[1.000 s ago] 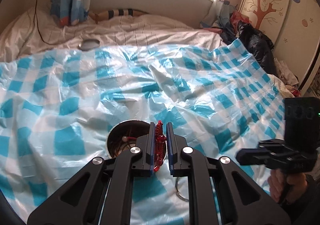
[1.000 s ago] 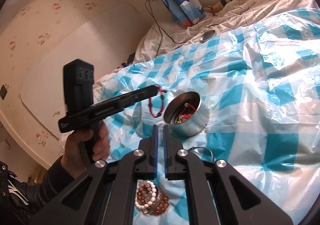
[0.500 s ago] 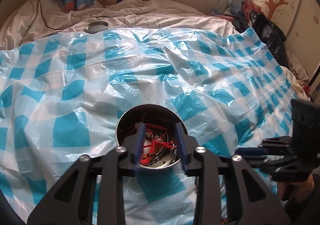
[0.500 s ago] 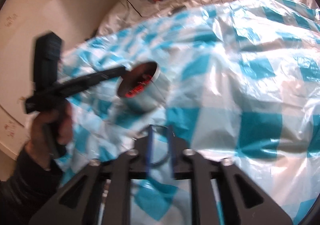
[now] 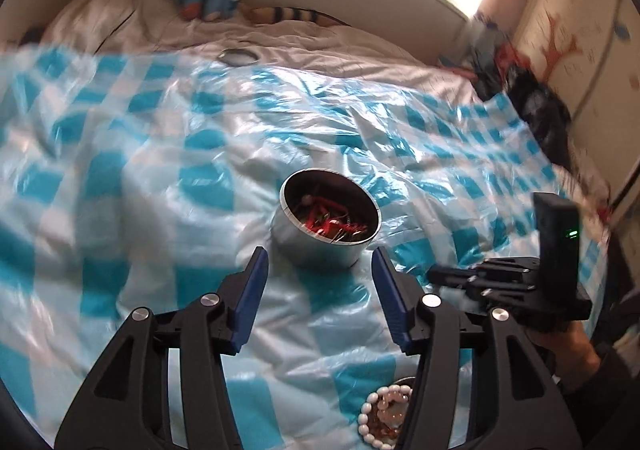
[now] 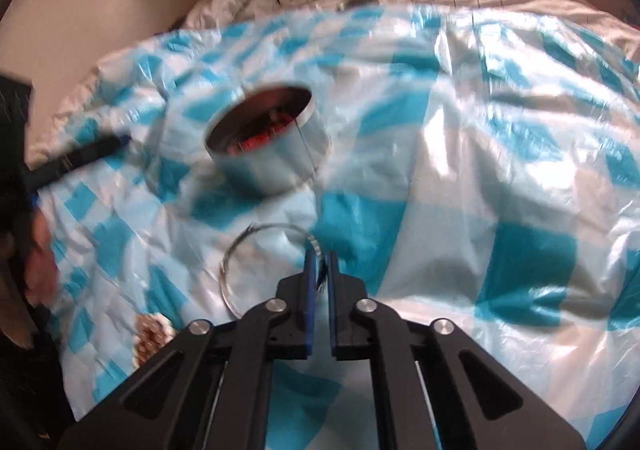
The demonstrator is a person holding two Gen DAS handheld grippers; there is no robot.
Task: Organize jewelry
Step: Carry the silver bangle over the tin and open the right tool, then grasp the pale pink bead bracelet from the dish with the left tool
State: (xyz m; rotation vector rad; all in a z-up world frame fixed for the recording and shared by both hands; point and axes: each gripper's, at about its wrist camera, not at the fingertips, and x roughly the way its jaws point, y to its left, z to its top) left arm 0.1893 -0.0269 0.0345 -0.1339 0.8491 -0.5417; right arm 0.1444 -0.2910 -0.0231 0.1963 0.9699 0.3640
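Observation:
A round metal tin (image 5: 316,246) stands on the blue checked plastic sheet with a red cord bracelet (image 5: 328,224) lying inside it. My left gripper (image 5: 320,266) hangs just short of the tin, its jaws opening with nothing between them. In the right wrist view my right gripper (image 6: 320,256) is down on the sheet, shut on the near rim of a thin silver bangle (image 6: 276,226). The tin (image 6: 264,166) sits beyond it. A brown and white bead bracelet (image 5: 380,416) lies on the sheet close to me, also visible as bead bracelet (image 6: 152,330).
The crinkled checked sheet (image 5: 160,190) covers a bed. A round metal lid (image 5: 238,57) lies on the white bedding at the far side. Dark clothes (image 5: 540,106) are piled at the right by a cupboard. A hand (image 5: 572,350) holds the right gripper.
The left gripper has let the red bracelet fall into the tin, opened and drawn back. The right gripper has dropped to the sheet and shut on the silver bangle.

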